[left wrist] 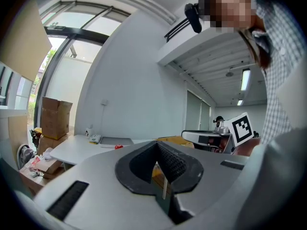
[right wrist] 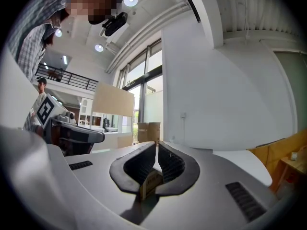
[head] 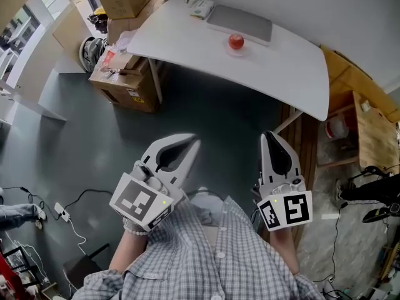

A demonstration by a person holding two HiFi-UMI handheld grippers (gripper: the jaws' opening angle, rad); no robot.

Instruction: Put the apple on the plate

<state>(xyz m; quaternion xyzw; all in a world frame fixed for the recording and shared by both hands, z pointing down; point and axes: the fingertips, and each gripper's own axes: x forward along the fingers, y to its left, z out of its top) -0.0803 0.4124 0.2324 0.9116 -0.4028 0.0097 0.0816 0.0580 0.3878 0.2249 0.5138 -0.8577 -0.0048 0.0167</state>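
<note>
A red apple (head: 236,41) rests on the white table (head: 294,67) at the far side, on what looks like a small pale plate (head: 238,50). In the left gripper view the apple (left wrist: 118,147) is a tiny red spot on the distant tabletop. Both grippers are held close to the person's chest, well short of the table. My left gripper (head: 190,141) is shut with nothing between its jaws, as its own view (left wrist: 157,143) confirms. My right gripper (head: 270,135) is also shut and empty (right wrist: 156,143).
A grey closed laptop (head: 240,22) lies just behind the apple, with a small box (head: 202,8) at its left. Cardboard boxes (head: 125,86) stand left of the table. A wooden bench (head: 375,130) is at the right. Cables (head: 62,214) trail on the dark floor.
</note>
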